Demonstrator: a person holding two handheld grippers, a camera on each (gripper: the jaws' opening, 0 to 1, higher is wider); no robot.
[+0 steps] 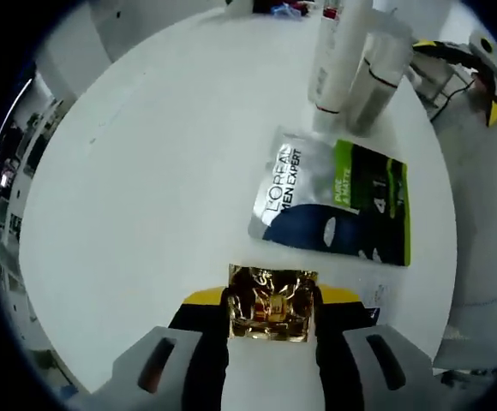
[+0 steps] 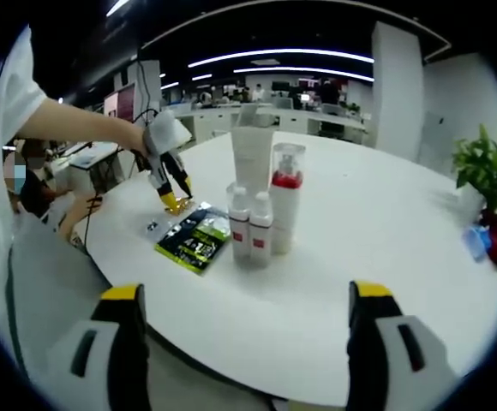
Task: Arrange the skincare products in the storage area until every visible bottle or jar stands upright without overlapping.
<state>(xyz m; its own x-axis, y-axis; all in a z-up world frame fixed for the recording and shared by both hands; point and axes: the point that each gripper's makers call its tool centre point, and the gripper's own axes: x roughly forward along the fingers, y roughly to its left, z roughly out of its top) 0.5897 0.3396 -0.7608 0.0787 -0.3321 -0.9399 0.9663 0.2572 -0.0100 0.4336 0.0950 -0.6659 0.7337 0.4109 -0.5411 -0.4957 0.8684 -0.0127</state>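
White and round, the table (image 2: 386, 223) carries everything, with an office and a potted plant (image 2: 482, 171) behind it in the right gripper view. Near its middle stands a tight upright cluster: a tall white tube (image 2: 253, 158), a clear-capped pump bottle (image 2: 286, 199) with a red top, and two small white bottles (image 2: 250, 224) in front, just beside one another. A green and black sachet (image 1: 338, 204) lies flat near the cluster, toward the person's side. Smallest is a gold foil packet (image 1: 272, 302), low over the table edge and clamped between the jaws of the left gripper (image 1: 272, 321). The right gripper (image 2: 244, 330) hangs back from the table with its jaws wide apart, holding nothing.
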